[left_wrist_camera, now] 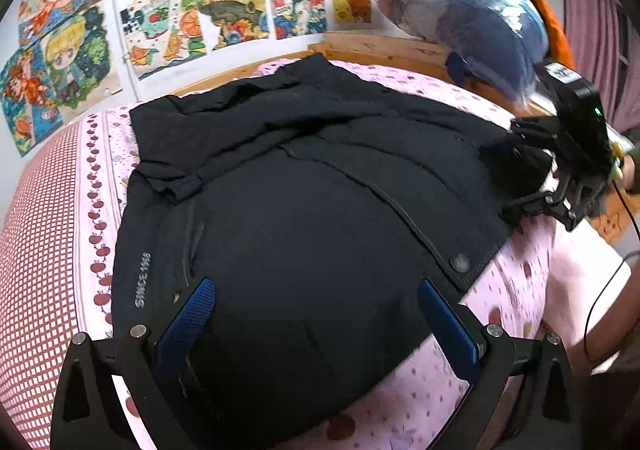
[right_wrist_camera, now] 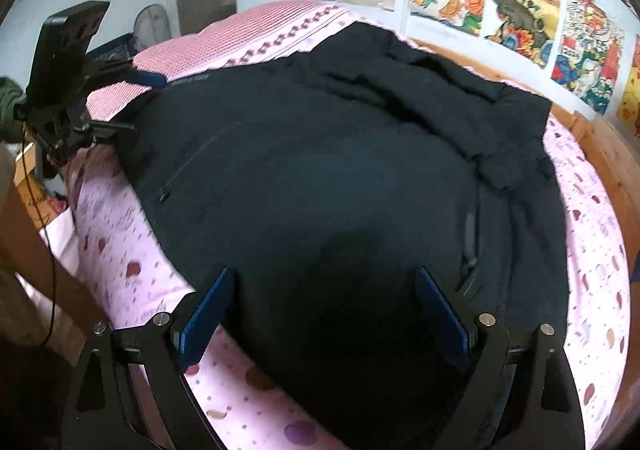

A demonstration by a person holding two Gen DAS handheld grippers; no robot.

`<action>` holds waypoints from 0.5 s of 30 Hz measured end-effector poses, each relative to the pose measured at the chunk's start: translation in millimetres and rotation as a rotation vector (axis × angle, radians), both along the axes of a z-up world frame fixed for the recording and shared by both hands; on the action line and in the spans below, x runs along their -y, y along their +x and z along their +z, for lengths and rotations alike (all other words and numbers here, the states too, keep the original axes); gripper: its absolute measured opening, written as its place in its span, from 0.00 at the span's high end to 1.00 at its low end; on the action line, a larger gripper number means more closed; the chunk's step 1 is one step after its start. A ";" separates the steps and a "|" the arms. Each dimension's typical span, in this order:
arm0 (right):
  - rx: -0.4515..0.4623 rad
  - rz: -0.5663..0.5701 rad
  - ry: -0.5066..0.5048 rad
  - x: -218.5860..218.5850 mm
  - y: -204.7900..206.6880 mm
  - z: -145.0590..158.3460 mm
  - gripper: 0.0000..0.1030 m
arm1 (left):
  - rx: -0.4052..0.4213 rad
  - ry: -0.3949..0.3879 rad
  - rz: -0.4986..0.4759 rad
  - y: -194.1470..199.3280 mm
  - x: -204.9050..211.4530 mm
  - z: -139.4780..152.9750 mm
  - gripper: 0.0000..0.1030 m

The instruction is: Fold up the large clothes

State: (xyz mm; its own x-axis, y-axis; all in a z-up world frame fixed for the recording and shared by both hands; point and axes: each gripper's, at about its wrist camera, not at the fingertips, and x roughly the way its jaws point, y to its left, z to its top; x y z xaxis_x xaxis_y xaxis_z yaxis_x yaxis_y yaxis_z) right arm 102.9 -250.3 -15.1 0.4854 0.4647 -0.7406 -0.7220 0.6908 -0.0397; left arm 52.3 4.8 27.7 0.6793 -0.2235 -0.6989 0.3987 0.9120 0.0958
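Note:
A large black jacket [left_wrist_camera: 300, 190] lies spread on the bed, one sleeve folded across its upper part, with "SINCE 1998" lettering near its left edge. My left gripper [left_wrist_camera: 317, 284] hovers open over the jacket's near hem, its blue pads wide apart with only cloth below them. In the right wrist view the jacket [right_wrist_camera: 320, 170] fills the middle, and my right gripper [right_wrist_camera: 323, 274] is open above its near edge. Each gripper shows in the other's view: the right gripper [left_wrist_camera: 512, 170] at the jacket's right edge, the left gripper [right_wrist_camera: 144, 104] at its left corner.
The bed has a pink apple-print sheet [left_wrist_camera: 60, 250] and a wooden frame [left_wrist_camera: 384, 50]. Colourful posters [left_wrist_camera: 168, 22] cover the wall behind. A plastic-wrapped blue bundle [left_wrist_camera: 460, 10] sits at the bed's far right. A person's arm [left_wrist_camera: 600, 330] and a black cable [right_wrist_camera: 42, 218] are near the front edge.

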 end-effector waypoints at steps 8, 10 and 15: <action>0.003 0.029 -0.042 -2.2 -10.8 -4.2 0.13 | -0.027 0.073 -0.066 -22.4 8.9 -17.5 0.01; -0.004 0.029 -0.042 -1.8 -10.2 -4.1 0.13 | -0.014 0.111 -0.076 -27.4 11.0 -21.2 0.01; 0.001 0.045 -0.072 -4.1 -14.4 -8.2 0.11 | -0.021 0.146 -0.068 -30.9 8.5 -29.8 0.01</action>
State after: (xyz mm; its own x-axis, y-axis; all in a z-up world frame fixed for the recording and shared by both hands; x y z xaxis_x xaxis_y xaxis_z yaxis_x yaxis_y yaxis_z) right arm 88.5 -246.2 -23.3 0.4658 0.4318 -0.7724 -0.7524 0.6527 -0.0888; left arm 21.4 -3.7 -2.1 0.6507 -0.1634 -0.7416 0.4625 0.8598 0.2164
